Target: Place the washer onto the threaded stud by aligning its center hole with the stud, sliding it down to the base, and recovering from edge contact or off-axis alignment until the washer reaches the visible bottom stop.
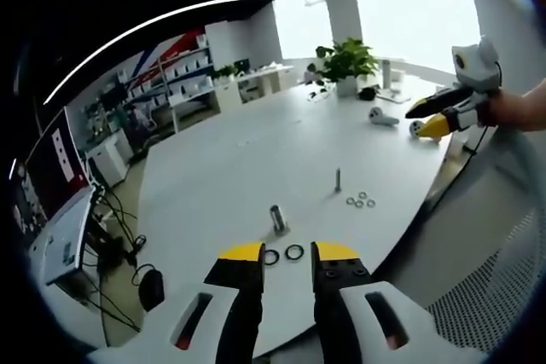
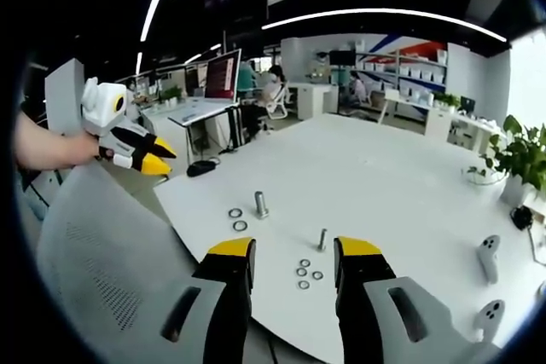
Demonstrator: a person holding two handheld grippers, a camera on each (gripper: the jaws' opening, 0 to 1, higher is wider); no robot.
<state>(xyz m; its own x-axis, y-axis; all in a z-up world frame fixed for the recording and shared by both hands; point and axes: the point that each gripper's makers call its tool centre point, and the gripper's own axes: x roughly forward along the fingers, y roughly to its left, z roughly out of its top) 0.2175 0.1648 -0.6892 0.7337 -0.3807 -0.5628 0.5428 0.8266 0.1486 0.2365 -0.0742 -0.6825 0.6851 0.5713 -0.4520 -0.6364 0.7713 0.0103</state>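
The small washers [image 2: 305, 274] lie flat in a loose group on the white table [image 2: 401, 193], just beside the thin threaded stud [image 2: 322, 239], which stands upright with nothing on it. Near it stands a thicker bolt [image 2: 261, 204], and two bigger rings [image 2: 237, 219] lie beside that bolt. Your right gripper [image 2: 293, 251] hangs above the table edge near the washers, jaws apart and holding nothing. Your left gripper [image 1: 287, 253] is over the two rings, jaws also apart, nothing between them.
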